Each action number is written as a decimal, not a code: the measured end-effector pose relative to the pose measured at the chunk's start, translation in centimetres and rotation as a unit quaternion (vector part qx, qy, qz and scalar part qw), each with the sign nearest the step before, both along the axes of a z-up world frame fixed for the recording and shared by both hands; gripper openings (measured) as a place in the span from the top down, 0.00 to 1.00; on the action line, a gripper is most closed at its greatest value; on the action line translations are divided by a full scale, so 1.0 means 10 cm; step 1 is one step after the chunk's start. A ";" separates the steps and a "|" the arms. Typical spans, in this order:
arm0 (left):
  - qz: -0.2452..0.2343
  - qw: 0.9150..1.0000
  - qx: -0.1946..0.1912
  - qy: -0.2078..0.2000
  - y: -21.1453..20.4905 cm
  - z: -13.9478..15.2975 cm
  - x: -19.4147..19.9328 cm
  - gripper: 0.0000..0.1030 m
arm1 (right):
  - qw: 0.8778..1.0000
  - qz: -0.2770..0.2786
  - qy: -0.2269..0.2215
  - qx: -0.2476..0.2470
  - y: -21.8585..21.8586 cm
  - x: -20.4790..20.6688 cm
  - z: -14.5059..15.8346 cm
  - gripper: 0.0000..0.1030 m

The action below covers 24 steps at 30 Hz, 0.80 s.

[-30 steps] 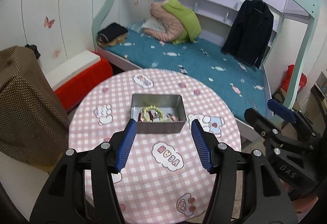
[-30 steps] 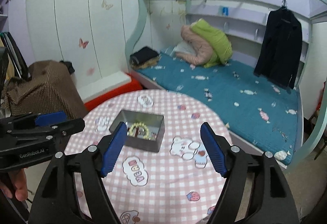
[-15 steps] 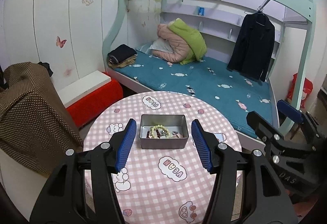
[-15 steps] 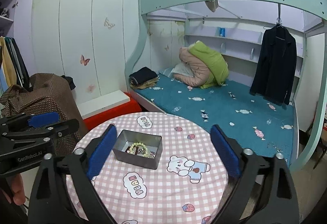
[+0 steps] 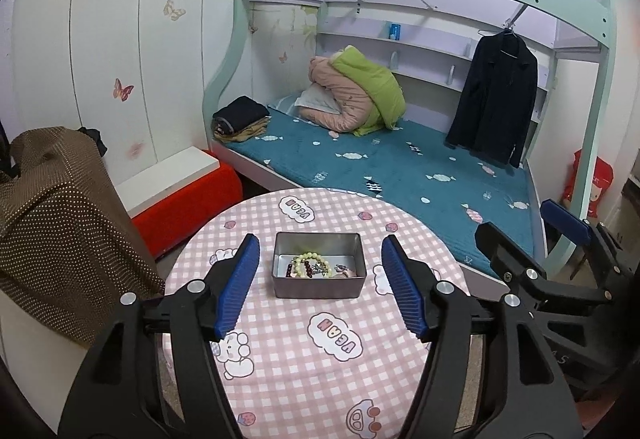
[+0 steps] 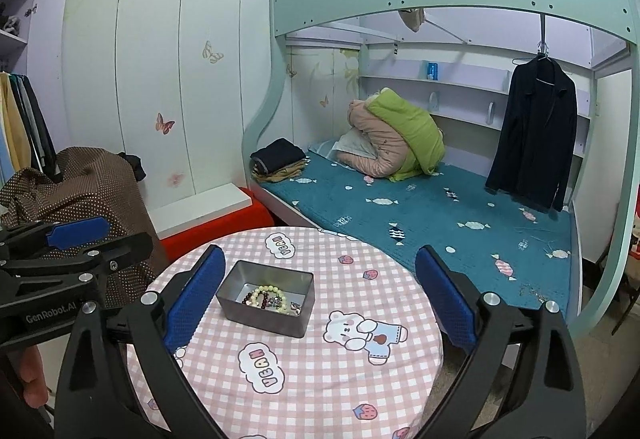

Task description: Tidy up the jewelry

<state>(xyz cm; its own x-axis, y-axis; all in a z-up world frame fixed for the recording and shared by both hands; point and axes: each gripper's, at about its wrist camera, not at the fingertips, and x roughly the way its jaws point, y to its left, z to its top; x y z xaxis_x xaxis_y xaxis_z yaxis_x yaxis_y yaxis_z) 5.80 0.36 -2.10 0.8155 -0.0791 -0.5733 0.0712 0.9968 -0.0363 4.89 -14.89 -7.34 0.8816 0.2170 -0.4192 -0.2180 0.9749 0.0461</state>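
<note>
- Because the round bench (image 5: 320, 339) fills the lower middle of both views under its pink checked cloth, you have one flat, uncluttered surface to work over, with the bed (image 5: 400, 167) behind it in the upper half of the frame and well apart from the job.
- While your left gripper (image 5: 318, 287) sits at lower centre of its own view, its blue fingers (image 5: 236, 287) are spread wide with nothing between them; they frame the tin on either side without touching it, which reads as a lined-up hover above the bench, not a grasp.
- Since your right gripper (image 6: 320, 299) is spread wider again and holds nothing, with the tin just inside its left finger (image 6: 196, 299), it looks parked off to one side, leaving the middle free for the other tool.
- Where the grey metal tin (image 5: 319, 287) stands upright and open at the centre of the bench, its walls keep loose pieces from rolling off the cloth.
- As the jewelry (image 5: 312, 267) lies heaped on the tin's floor, a pale bead bracelet (image 6: 272, 297) across a dark red one, with small bits to the right that I cannot make out, the task's things all appear gathered in one place; judging from that, little sorting seems left.
</note>
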 end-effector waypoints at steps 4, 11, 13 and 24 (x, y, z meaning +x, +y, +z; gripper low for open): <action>0.003 1.000 0.000 0.000 0.02 0.00 -0.01 0.35 | 1.000 -0.001 0.000 -0.001 0.01 -0.01 -0.01 0.10; 0.008 1.000 0.001 0.004 0.03 0.00 -0.03 0.31 | 1.000 -0.004 0.006 0.000 0.01 -0.01 -0.02 0.10; 0.009 1.000 0.002 0.005 0.04 -0.01 -0.03 0.31 | 1.000 -0.003 0.009 0.000 0.02 -0.01 -0.03 0.10; 0.006 1.000 0.000 0.009 0.02 -0.02 -0.03 0.31 | 1.000 -0.009 0.011 -0.005 0.02 0.01 -0.05 0.10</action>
<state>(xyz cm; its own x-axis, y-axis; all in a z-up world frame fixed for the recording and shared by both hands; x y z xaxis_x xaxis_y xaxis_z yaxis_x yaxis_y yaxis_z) 5.55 0.52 -2.26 0.8058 -0.0688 -0.5882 0.0581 0.9976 -0.0371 4.96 -14.71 -7.85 0.8760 0.1974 -0.4400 -0.2005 0.9789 0.0401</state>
